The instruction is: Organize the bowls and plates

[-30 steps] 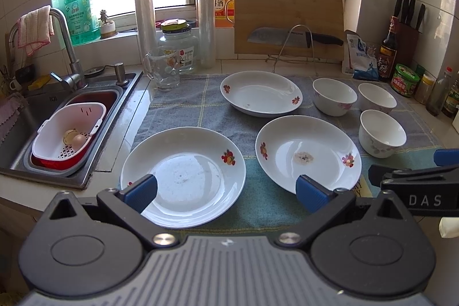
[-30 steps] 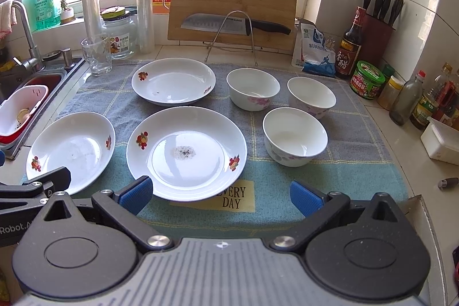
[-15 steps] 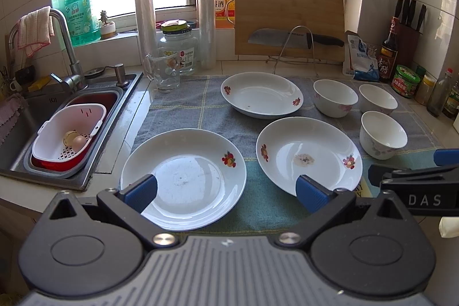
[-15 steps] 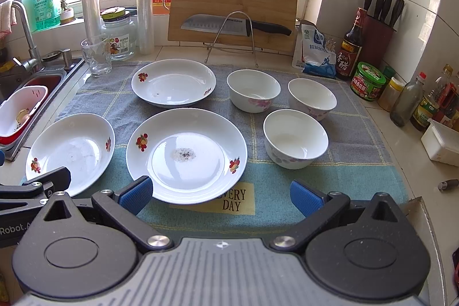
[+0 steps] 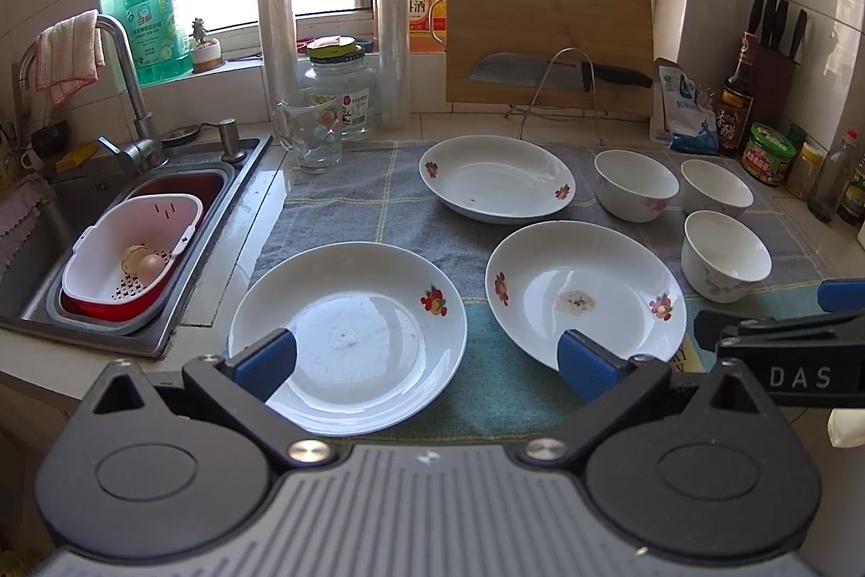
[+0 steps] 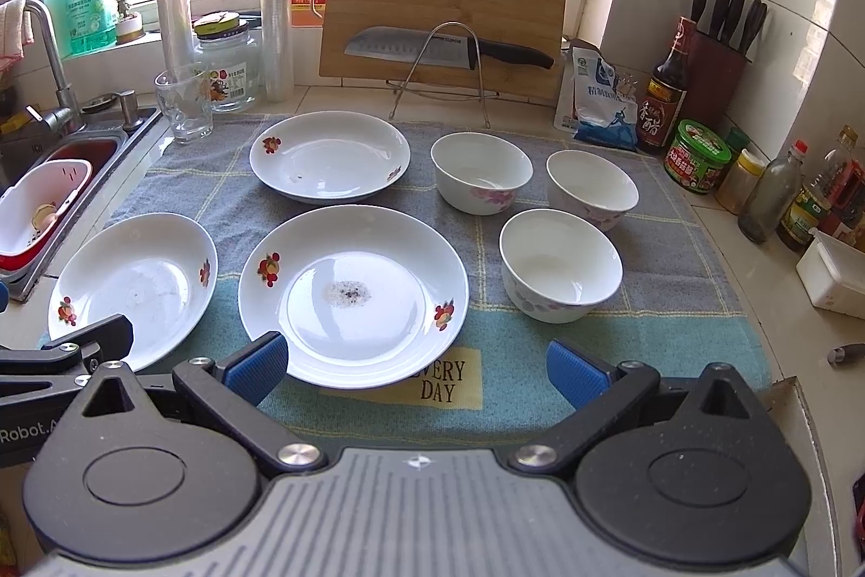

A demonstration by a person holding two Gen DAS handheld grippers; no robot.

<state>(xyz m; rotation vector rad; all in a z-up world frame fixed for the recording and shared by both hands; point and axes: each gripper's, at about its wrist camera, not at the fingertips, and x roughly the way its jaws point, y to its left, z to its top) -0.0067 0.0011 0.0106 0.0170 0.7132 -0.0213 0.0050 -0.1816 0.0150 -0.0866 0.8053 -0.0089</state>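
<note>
While both tools are hanging short of the dishes, you are holding the left gripper (image 5: 427, 358) spread wide and empty at the lower centre of the left wrist view, its blue pads framing the near edge of the left plate (image 5: 346, 333). That spacing is probably there so a finger can slide under the rim.

Moving rightward in the right wrist view, the middle plate (image 6: 354, 293) is lying at the frame's centre with a speckled residue in its well, and the rear plate (image 6: 330, 155) is sitting just above it. All three plates are resting flat and apart on the towel (image 6: 649, 350), none stacked, so the task appears to be at its start.

Further right, three bowls (image 6: 559, 263) are standing upright in a close cluster at centre right; whether they are touching cannot be told. The towel is likely serving as a non-slip, cushioning base.

You are holding the right gripper (image 6: 416, 369) equally wide and empty at the lower centre, over the towel's printed patch, between the middle plate and the nearest bowl. From there either item is reachable; the fisheye is bending distances, so judge approach height carefully.
</note>
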